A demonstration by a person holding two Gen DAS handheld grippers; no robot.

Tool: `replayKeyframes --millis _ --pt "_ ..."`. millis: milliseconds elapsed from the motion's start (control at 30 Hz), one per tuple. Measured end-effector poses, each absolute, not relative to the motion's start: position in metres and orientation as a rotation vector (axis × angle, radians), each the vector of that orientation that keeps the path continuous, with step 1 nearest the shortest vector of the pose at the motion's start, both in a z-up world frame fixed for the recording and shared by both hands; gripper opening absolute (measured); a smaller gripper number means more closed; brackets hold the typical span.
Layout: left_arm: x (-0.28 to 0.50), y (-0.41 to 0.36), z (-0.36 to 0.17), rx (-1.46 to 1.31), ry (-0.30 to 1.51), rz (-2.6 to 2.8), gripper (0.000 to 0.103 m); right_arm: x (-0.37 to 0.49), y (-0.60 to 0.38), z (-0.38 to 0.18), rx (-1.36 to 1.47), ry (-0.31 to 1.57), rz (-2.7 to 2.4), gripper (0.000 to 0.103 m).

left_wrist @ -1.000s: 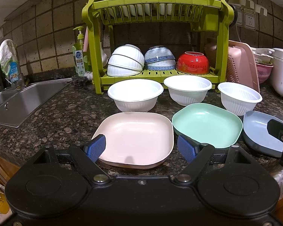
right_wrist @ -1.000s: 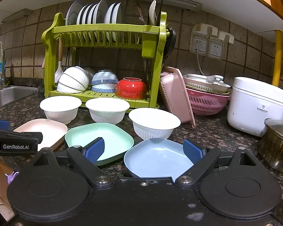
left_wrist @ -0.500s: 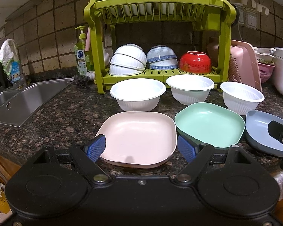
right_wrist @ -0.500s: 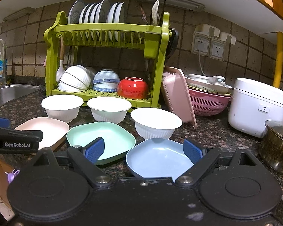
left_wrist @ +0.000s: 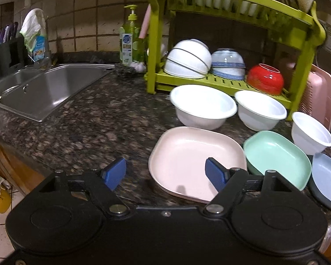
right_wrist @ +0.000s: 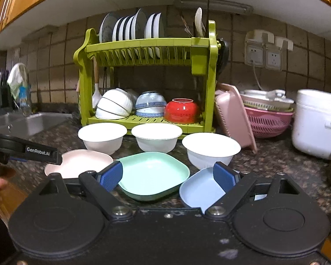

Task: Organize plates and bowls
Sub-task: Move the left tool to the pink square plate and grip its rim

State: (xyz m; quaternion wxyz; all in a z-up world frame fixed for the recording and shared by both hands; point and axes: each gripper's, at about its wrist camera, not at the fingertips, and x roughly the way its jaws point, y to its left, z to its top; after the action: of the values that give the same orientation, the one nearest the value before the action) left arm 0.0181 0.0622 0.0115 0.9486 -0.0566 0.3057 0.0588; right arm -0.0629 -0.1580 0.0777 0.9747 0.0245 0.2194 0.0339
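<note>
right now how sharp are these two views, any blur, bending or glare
Left wrist view: motion blur smears the counter and dish rack; the fisheye tilts the rack; the sink shows soft glare. Right wrist view: sharper in the middle, where the green plate reads clean, but the rice cooker at the edge is smeared and the cabinet underside bows.

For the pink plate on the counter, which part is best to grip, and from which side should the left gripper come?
Grip the pink plate by its raised near rim, coming from the front counter edge. It lies flat, so only the upturned rim gives the fingers a hold: one above, one below. The left gripper is open and already near that edge. The mint plate crowds its right side, and a white bowl stands behind.
</note>
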Motion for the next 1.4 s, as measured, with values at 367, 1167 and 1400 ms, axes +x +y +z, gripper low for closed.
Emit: replayKeyframes --millis 367,1167,1400 --pt "0.046 0.087 0.023 -0.072 0.692 0.066 0.079 -0.027 -0.126 0.087 0.169 0.617 0.313 0.085" --pt "0.081 0.099 0.005 0.082 0.810 -0.072 0.040 0.020 -0.083 0.056 0.251 0.805 0.319 0.037" --pt "0.086 0.097 0.004 0.126 0.797 -0.135 0.039 0.038 -0.079 0.046 0.244 0.845 0.327 0.037"
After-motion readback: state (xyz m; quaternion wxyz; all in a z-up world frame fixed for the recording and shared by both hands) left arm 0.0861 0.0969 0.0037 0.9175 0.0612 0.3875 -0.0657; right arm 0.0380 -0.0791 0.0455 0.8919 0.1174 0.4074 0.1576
